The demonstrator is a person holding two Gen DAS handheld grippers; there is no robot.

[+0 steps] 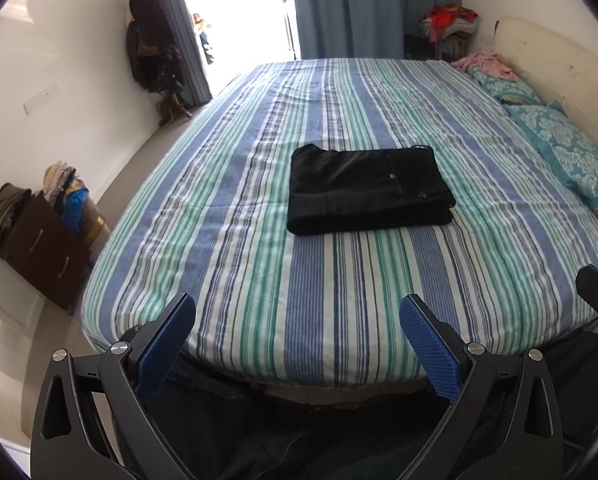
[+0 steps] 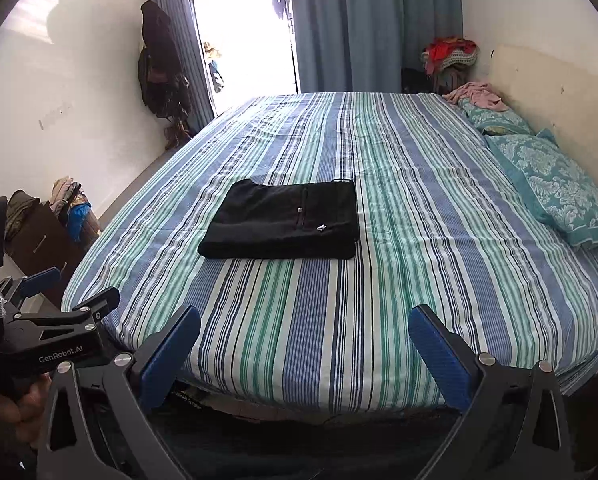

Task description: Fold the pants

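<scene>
Left tongs (image 1: 297, 344): jaws apart, empty, held at the near bed edge.
Pants (image 1: 369, 188): black, folded into a compact stack mid-bed (image 1: 379, 280).
Right tongs (image 2: 305, 354): jaws apart, empty, beside the left pair.
Risk: task looks done; another grab at the top layer could drag the stack open.
Relation: pants lie well ahead of both tongs, untouched.

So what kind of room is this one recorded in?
A bedroom, most likely in a home: a bed with a striped sheet, patterned pillows against the headboard, and blue curtains by a bright doorway.
</scene>
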